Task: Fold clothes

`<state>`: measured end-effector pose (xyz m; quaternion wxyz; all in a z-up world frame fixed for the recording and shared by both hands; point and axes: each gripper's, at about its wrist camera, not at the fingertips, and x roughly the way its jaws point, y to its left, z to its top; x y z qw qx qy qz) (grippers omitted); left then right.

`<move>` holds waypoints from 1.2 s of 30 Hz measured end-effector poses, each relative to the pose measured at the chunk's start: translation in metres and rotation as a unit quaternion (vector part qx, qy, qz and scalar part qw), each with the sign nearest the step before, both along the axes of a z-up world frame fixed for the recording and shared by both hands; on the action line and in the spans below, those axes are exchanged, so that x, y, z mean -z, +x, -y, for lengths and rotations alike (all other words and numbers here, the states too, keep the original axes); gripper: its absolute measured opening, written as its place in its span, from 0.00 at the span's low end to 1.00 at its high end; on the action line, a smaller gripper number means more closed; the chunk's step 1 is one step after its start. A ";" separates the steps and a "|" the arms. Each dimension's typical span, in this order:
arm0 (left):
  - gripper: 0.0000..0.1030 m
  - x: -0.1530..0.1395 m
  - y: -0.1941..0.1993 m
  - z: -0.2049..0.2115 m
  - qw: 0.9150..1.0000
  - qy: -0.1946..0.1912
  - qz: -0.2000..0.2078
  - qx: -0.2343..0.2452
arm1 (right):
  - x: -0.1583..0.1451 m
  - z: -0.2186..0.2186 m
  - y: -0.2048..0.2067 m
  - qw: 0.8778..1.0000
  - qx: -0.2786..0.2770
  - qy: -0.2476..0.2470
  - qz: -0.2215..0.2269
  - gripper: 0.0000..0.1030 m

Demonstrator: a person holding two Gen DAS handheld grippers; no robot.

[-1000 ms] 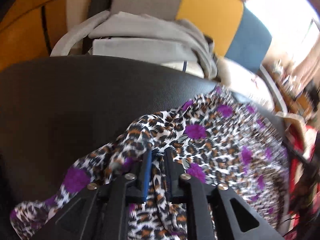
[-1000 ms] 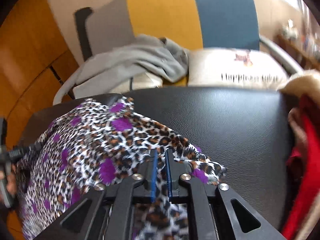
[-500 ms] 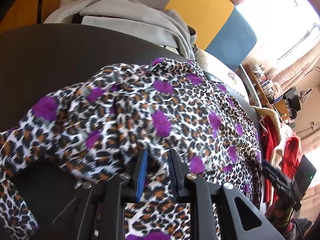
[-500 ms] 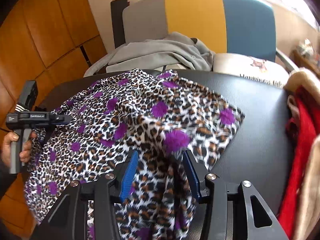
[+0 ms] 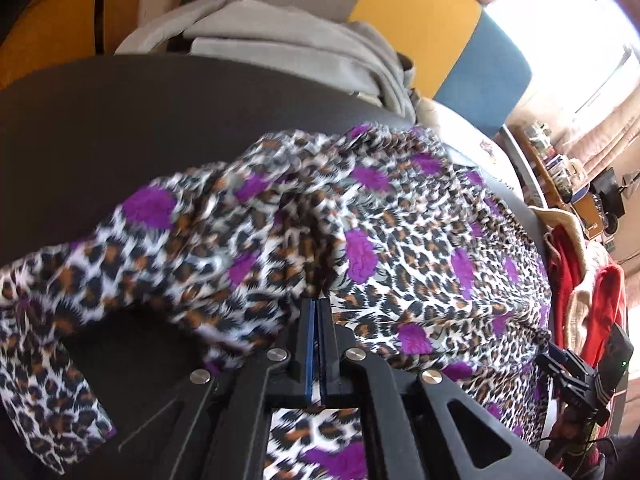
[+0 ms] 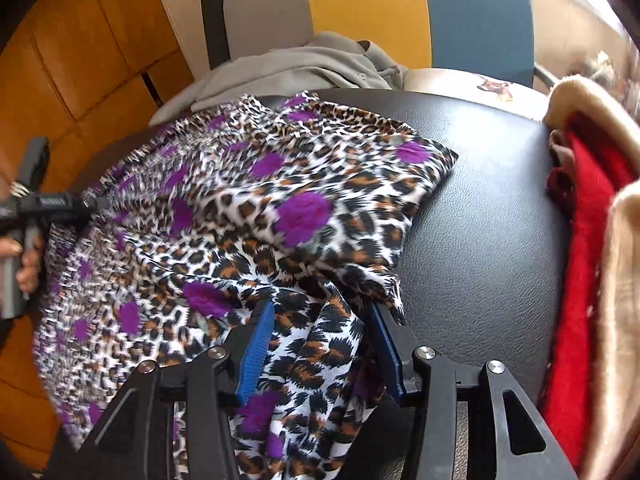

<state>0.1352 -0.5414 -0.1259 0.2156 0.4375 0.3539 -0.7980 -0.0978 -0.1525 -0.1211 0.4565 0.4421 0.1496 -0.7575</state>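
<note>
On the black table [image 6: 492, 208] we have the leopard-print garment [image 6: 248, 216] spread from its left edge to the middle, half folded. Our left gripper [image 5: 318, 308] is clenched on a fold to hold it; our right gripper [image 6: 320, 320] stands released, cloth lying loose between.

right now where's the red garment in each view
Left wrist view: the red garment lies at the right edge, past the leopard cloth.
Right wrist view: the red garment runs down the right side, beyond bare black table.
Shared landmark: the grey garment heaped at the table's far edge, in front of the yellow and blue chair back.
</note>
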 end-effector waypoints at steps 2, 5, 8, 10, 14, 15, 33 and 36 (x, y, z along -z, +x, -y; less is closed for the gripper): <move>0.04 0.000 0.000 -0.003 1.000 0.007 -0.001 0.006 | -0.001 0.003 0.002 1.000 -0.005 0.006 -0.005 0.51; 0.04 -0.004 0.002 -0.004 1.000 0.007 -0.007 -0.003 | -0.004 0.008 0.002 1.000 -0.014 0.011 -0.003 0.66; 0.05 -0.013 0.006 0.001 0.999 0.004 -0.026 -0.021 | -0.012 0.009 0.006 1.000 -0.016 0.001 0.001 0.66; 0.08 -0.018 0.005 0.006 0.999 0.002 -0.036 -0.029 | -0.020 0.008 0.005 1.000 -0.011 -0.014 0.002 0.66; 0.10 -0.026 -0.008 0.013 0.999 -0.018 -0.046 -0.020 | -0.042 0.008 -0.016 0.998 0.012 -0.054 -0.018 0.66; 0.10 -0.028 -0.013 0.012 0.999 -0.028 -0.044 -0.012 | -0.045 0.014 -0.023 0.998 0.012 -0.052 -0.029 0.66; 0.19 -0.002 -0.119 -0.016 0.964 -0.168 0.061 0.197 | -0.006 0.090 -0.099 0.996 -0.028 0.066 -0.051 0.17; 0.00 -0.004 -0.116 -0.018 0.963 -0.186 0.057 0.188 | -0.010 0.091 -0.096 0.995 -0.029 0.066 -0.067 0.15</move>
